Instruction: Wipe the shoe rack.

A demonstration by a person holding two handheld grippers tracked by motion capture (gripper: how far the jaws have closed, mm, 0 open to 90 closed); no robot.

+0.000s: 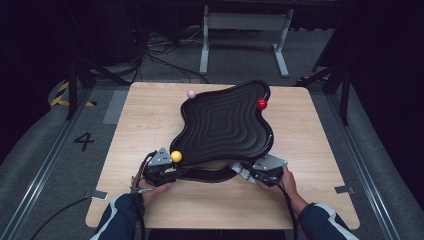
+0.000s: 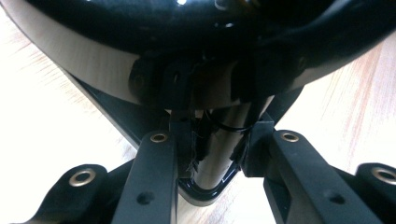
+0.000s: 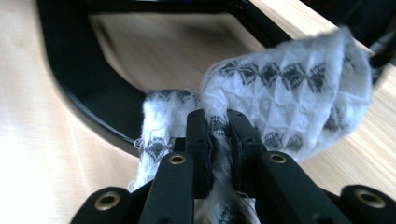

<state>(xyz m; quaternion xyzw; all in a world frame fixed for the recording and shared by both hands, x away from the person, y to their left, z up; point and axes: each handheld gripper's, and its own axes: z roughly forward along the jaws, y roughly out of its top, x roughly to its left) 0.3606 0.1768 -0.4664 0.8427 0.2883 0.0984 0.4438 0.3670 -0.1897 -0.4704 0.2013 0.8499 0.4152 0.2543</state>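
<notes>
Nearest, two forearms in dark sleeves, coming from the bottom edge. Left gripper (image 1: 161, 170): jaws narrow, clamped on the glossy bar of a black stand (image 2: 210, 177) under the black wavy tray (image 1: 225, 125). Right gripper (image 3: 217, 135): jaws nearly together, pinching a white cloth with grey pattern (image 3: 289, 88), just beside the stand frame. Tray tilted, near edge raised over the wooden table (image 1: 140, 120). Yellow ball (image 1: 176, 156) at near left rim, pink ball (image 1: 191, 93) at far rim, red ball (image 1: 261, 104) at right rim.

High view overhead facing forward-down, gripper views close, sharing black tray (image 1: 225, 125)
</notes>
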